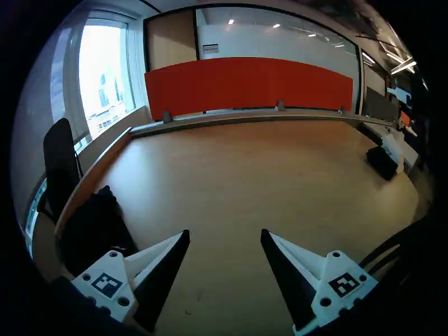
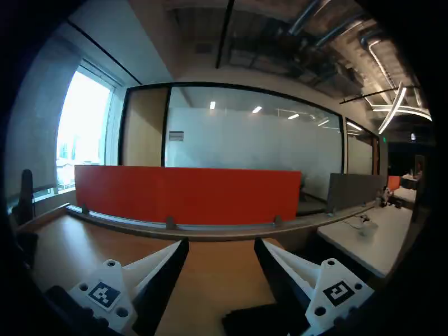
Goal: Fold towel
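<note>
Left gripper view: left gripper [image 1: 224,231] fingers spread wide, gripping nothing, above light wooden tabletop [image 1: 252,168]; black bundled thing [image 1: 92,229] at left edge beside black chair [image 1: 59,162]; orange divider panel [image 1: 246,84] along far edge

Right gripper view: right gripper [image 2: 221,241] fingers apart, empty, facing orange divider panel; dark flat thing [image 2: 257,320] low between fingers, cannot tell whether towel
</note>
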`<action>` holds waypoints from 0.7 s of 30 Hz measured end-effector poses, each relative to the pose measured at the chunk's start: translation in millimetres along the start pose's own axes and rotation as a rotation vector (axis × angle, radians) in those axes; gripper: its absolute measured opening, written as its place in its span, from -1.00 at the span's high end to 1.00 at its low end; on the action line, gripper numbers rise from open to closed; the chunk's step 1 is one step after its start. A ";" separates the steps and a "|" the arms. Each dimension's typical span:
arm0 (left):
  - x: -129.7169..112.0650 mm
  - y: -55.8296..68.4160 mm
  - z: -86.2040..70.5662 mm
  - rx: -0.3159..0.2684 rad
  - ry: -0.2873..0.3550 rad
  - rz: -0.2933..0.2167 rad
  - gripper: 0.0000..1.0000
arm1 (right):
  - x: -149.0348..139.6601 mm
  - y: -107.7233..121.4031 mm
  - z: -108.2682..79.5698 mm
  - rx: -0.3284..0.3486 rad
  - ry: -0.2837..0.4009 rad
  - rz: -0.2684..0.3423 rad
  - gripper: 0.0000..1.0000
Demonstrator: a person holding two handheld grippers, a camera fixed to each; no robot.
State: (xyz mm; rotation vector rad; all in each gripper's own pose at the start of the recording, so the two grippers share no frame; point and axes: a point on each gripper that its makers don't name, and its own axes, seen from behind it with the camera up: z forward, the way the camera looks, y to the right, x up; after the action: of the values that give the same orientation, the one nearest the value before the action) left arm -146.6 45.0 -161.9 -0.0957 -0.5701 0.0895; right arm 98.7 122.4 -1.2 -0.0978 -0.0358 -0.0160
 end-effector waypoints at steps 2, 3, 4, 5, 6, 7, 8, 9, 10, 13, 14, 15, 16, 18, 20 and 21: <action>1.4 -1.0 0.7 -0.002 0.004 -0.002 -0.88 | 6.3 -14.3 0.9 0.016 0.012 0.006 -0.80; 2.1 -1.5 1.1 -0.003 0.005 -0.002 -0.88 | 8.9 -21.4 1.3 0.024 0.016 0.010 -0.80; 2.8 -2.2 1.7 -0.004 0.007 -0.003 -0.88 | 10.9 -29.1 1.8 0.033 0.020 0.015 -0.80; 3.6 -2.9 2.2 -0.005 0.010 -0.005 -0.88 | 13.2 -37.7 2.3 0.044 0.023 0.022 -0.80; 4.3 -3.6 2.7 -0.005 0.012 -0.006 -0.88 | 15.3 -45.3 2.6 0.053 0.027 0.026 -0.80; 5.2 -4.5 3.1 -0.005 0.014 -0.006 -0.88 | 17.6 -52.5 2.7 0.061 0.031 0.030 -0.80; 6.3 -5.6 3.5 -0.004 0.017 -0.007 -0.88 | 20.2 -60.6 2.8 0.070 0.036 0.034 -0.80; 7.3 -6.5 3.9 -0.004 0.019 -0.007 -0.88 | 22.2 -67.0 3.0 0.077 0.040 0.036 -0.80; 8.3 -7.3 4.3 -0.004 0.022 -0.007 -0.88 | 23.5 -71.8 3.4 0.078 0.043 0.037 -0.80; 11.8 -9.5 5.4 -0.004 0.031 -0.007 -0.88 | 27.0 -86.2 3.9 0.087 0.049 0.037 -0.80; 13.1 -10.2 5.7 -0.004 0.034 -0.007 -0.88 | 28.0 -91.0 3.7 0.091 0.049 0.036 -0.80; 14.1 -10.7 5.9 -0.004 0.037 -0.007 -0.88 | 28.8 -95.0 3.5 0.095 0.050 0.036 -0.80; 15.0 -11.1 6.0 -0.005 0.039 -0.006 -0.88 | 29.7 -98.2 3.4 0.099 0.051 0.036 -0.80; 16.9 -11.8 6.3 -0.005 0.045 -0.006 -0.88 | 31.4 -104.3 3.1 0.107 0.052 0.036 -0.80; 18.5 -12.8 7.0 -0.004 0.051 -0.008 -0.88 | 31.6 -107.0 3.2 0.109 0.049 0.040 -0.80; 19.3 -13.3 7.3 -0.003 0.053 -0.010 -0.88 | 31.6 -108.0 3.2 0.109 0.047 0.042 -0.80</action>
State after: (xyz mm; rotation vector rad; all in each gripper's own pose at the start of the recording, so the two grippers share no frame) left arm -133.6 34.4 -144.0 -0.0979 -0.5173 0.0763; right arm 128.3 14.8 13.6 0.0108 0.0124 0.0256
